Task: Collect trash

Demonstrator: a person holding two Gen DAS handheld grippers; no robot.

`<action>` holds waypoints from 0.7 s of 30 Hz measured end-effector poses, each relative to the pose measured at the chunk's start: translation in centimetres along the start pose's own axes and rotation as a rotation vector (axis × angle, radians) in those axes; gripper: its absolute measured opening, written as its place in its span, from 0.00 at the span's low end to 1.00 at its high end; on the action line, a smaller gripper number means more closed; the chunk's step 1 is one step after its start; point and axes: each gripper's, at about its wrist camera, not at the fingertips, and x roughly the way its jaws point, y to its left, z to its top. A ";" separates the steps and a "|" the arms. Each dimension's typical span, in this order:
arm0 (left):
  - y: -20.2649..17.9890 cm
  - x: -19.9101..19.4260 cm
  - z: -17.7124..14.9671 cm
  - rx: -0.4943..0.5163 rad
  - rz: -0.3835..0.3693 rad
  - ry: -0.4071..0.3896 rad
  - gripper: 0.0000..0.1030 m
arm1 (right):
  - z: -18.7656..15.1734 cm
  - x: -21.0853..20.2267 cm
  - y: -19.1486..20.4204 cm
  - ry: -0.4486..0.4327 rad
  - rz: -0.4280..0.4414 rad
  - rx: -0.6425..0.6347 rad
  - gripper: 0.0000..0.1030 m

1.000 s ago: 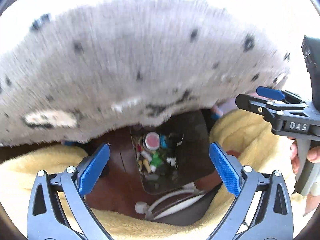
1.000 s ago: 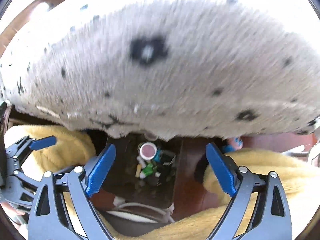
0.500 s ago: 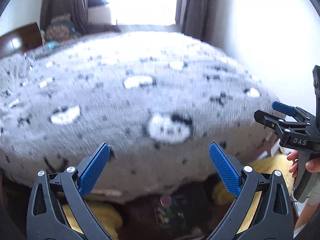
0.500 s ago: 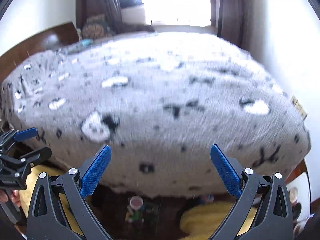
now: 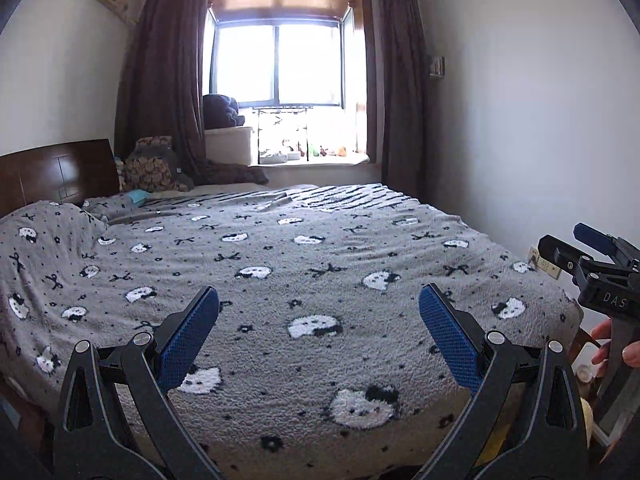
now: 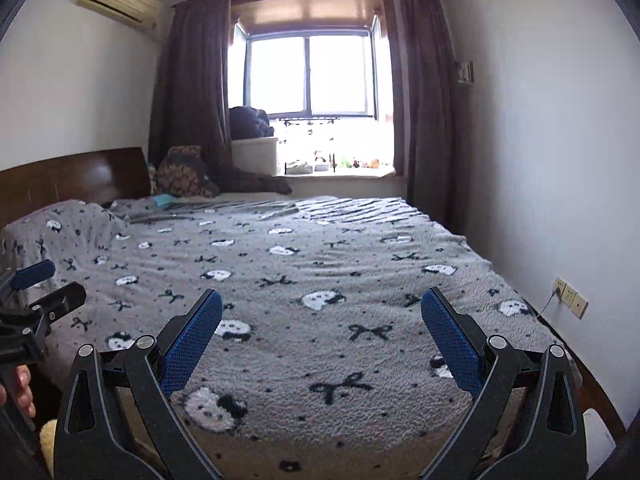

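On the far left, a brown wooden headboard is standing against the white wall. An air conditioner is sitting high on that wall. A big bed is filling most of both views. A fuzzy gray blanket with little white cat faces and black bows is covering it. It is lumping up at the left end, near the headboard.

The left gripper is pointing out over the blanket. Its two blue pads are standing wide apart, with nothing between them. In the right wrist view, this gripper is showing at the left edge, and fingers of a hand are wrapping its handle.

In the middle, far back, a bright window is shining between dark brown curtains. Small things are sitting on the sill, too tiny to tell. A dark pile and patterned cushions are lying at the far side of the bed, by the left curtain.

The right gripper is also pointing over the bed, with its blue pads spread wide and holding nothing. In the left wrist view it is poking in at the right edge, with a hand holding it.

On the right wall, low down, white wall sockets are sitting with a cord plugged in.

No trash is showing in either view.
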 end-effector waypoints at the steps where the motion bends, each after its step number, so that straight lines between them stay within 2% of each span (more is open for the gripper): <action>1: 0.1 -0.2 0.3 -0.003 0.001 -0.008 0.92 | 0.4 -0.2 0.0 -0.012 -0.010 0.000 0.97; 9: 0.2 -0.1 1.6 -0.009 0.014 -0.037 0.92 | 1.7 -0.8 -0.3 -0.060 -0.020 0.020 0.97; 21: 0.2 -0.4 1.2 -0.008 0.028 -0.039 0.92 | 1.4 -0.8 -0.1 -0.049 -0.032 0.012 0.97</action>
